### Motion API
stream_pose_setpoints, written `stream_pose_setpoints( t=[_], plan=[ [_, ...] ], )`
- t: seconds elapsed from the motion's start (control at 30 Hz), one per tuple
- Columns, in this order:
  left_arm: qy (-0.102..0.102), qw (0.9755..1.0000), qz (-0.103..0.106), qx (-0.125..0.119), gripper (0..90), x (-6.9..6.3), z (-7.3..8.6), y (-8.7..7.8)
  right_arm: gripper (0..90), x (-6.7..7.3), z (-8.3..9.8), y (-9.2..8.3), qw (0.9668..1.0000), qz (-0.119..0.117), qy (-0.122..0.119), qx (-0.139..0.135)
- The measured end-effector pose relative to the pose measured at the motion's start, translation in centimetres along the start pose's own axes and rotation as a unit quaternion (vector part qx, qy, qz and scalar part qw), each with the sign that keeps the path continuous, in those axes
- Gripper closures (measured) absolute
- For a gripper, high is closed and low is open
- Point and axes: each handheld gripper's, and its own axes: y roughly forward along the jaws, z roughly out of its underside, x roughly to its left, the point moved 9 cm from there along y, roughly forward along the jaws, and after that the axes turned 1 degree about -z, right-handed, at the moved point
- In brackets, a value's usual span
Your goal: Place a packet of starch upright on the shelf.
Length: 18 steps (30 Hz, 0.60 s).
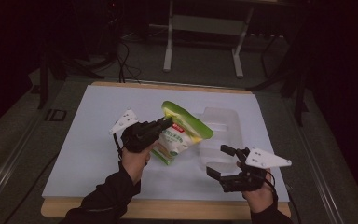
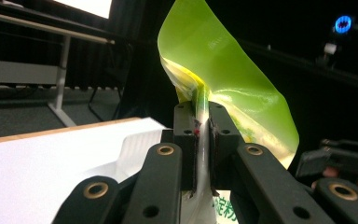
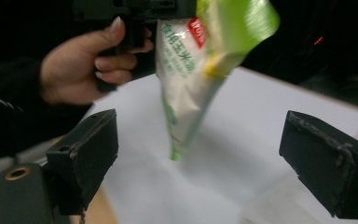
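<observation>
1. A white table (image 1: 88, 140) is sitting in a dark room, with a grey floor around it.
2. The left gripper (image 1: 164, 124) is pinching a green and white bag (image 1: 181, 133) tight by its top edge.
3. The bag is hanging in the air over the middle of the table.
4. A clear tray (image 1: 223, 128) is lying on the table just behind the bag, to the right.
5. The right gripper (image 1: 221, 162) is waiting near the front right, its jaws wide open and holding nothing.
</observation>
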Motion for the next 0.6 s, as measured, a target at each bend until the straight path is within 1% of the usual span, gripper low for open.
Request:
stream_pose_setpoints(
  t=[0.03, 0.07, 0.1, 0.17, 0.2, 0.23, 0.27, 0.33, 0.37, 0.4, 0.43, 0.47, 0.5, 0.53, 0.57, 0.6],
  plan=[
    [-0.006, 1.0, 0.001, -0.005, 85.0, -0.1, 0.1, 0.0, 13.1, 0.0, -0.2, 0.5, 0.9999, 0.003, -0.001, 0.011],
    [-0.01, 0.9999, 0.002, -0.011, 85.0, -0.2, 0.2, 0.1, 13.0, 0.0, -0.4, 0.8, 0.9999, 0.004, 0.0, 0.014],
    [-0.011, 0.9998, 0.005, -0.014, 85.0, -0.4, 0.3, 0.1, 13.0, 0.0, -0.6, 1.2, 0.9999, 0.005, 0.007, 0.013],
    [-0.013, 0.9997, 0.013, -0.019, 85.0, -0.8, 0.5, 0.2, 10.2, 0.2, -1.0, 2.2, 0.9997, -0.013, 0.018, 0.013],
    [-0.017, 0.9995, 0.015, -0.022, 85.0, -0.9, 0.6, 0.3, 10.2, 0.1, -1.2, 2.7, 0.9992, -0.02, 0.033, 0.009],
    [-0.025, 0.9993, 0.02, -0.021, 85.0, -1.1, 0.7, 0.3, 10.1, 0.0, -1.4, 3.1, 0.9989, -0.022, 0.04, 0.004],
    [-0.027, 0.9992, 0.021, -0.02, 85.0, -1.2, 0.8, 0.4, 10.0, -0.2, -1.4, 3.6, 0.9988, -0.019, 0.045, 0.007],
    [-0.031, 0.999, 0.026, -0.018, 85.0, -1.5, 0.9, 0.5, 10.1, -0.7, -1.7, 4.3, 0.9981, -0.016, 0.06, -0.002],
    [-0.031, 0.999, 0.028, -0.017, 85.0, -1.7, 1.0, 0.5, 10.1, -0.7, -1.7, 4.5, 0.9978, -0.018, 0.064, 0.002],
    [-0.028, 0.9991, 0.028, -0.017, 85.0, -1.8, 1.0, 0.5, 10.9, -0.9, -1.7, 4.9, 0.9977, -0.015, 0.066, 0.002],
    [-0.028, 0.9989, 0.033, -0.017, 85.0, -2.0, 1.0, 0.6, 14.4, -1.0, -1.7, 5.0, 0.9978, -0.015, 0.064, 0.005],
    [-0.031, 0.9988, 0.035, -0.017, 85.0, -2.1, 1.0, 0.6, 18.0, -1.0, -1.5, 5.2, 0.9983, -0.011, 0.055, 0.013],
    [-0.029, 0.9988, 0.033, -0.021, 85.0, -2.2, 1.0, 0.5, 29.1, -1.2, -1.3, 5.3, 0.9988, -0.002, 0.042, 0.024],
    [-0.028, 0.9988, 0.036, -0.019, 85.0, -2.4, 1.0, 0.6, 39.0, -1.3, -1.1, 5.4, 0.9987, 0.002, 0.038, 0.035],
    [-0.027, 0.9986, 0.041, -0.019, 85.0, -2.5, 1.0, 0.6, 43.7, -1.5, -1.1, 5.4, 0.9984, 0.006, 0.041, 0.039],
    [-0.028, 0.9985, 0.041, -0.022, 85.0, -2.6, 1.1, 0.6, 53.5, -1.7, -1.0, 5.5, 0.998, 0.008, 0.05, 0.039]
  ],
)
